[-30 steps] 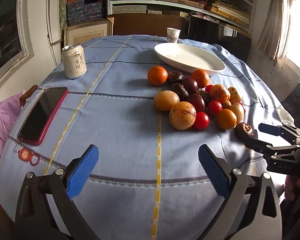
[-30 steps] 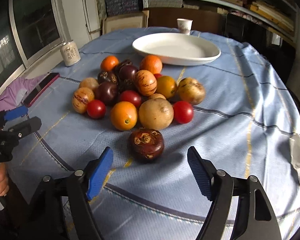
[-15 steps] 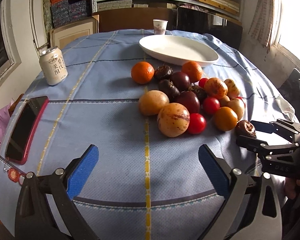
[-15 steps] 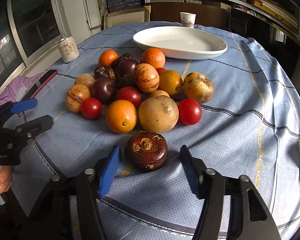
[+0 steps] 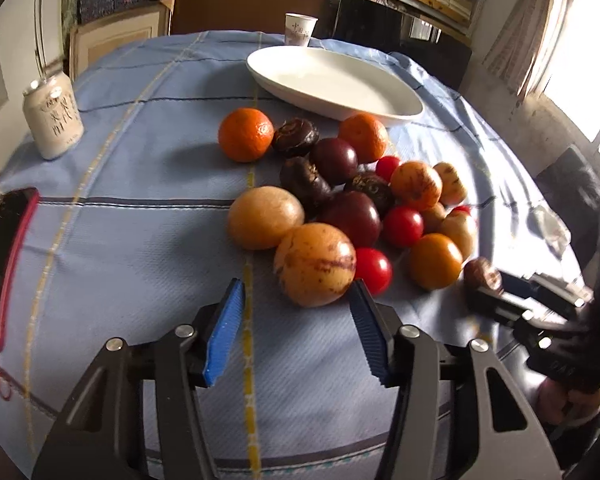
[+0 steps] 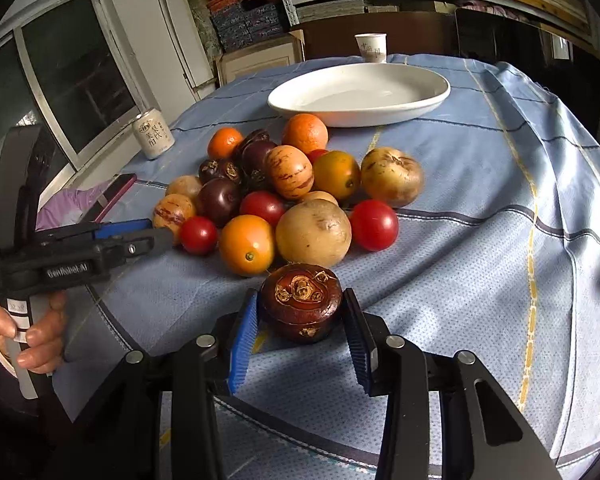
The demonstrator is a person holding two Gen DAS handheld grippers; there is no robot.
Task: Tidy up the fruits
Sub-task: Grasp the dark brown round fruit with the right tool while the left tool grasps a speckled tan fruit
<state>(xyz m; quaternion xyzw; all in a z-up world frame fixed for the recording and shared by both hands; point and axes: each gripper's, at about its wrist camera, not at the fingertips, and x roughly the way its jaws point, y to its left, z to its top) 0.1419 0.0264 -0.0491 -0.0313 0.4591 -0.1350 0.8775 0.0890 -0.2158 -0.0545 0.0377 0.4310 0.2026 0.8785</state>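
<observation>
A pile of fruit lies on the blue tablecloth: oranges, red tomatoes, dark purple fruits and speckled yellow ones. A white oval plate (image 5: 332,80) (image 6: 360,92) stands empty behind it. My left gripper (image 5: 296,320) (image 6: 152,232) is closing; the big speckled yellow fruit (image 5: 315,264) sits just ahead between its fingertips, with a gap at the left pad. My right gripper (image 6: 300,336) (image 5: 496,292) is closing on a dark brown fruit (image 6: 300,304) (image 5: 482,276) at the pile's near edge, and both blue pads touch its sides.
A drink can (image 5: 54,120) (image 6: 153,136) and a red-cased phone (image 5: 4,256) (image 6: 114,196) lie to the left. A paper cup (image 5: 300,30) (image 6: 371,47) stands behind the plate. A person's hand (image 6: 32,332) grips the left handle. The table's edge runs close below both grippers.
The left gripper has moved up to the fruit pile and its jaws have narrowed a lot. The right jaws have come in from wide apart onto the dark brown fruit.
</observation>
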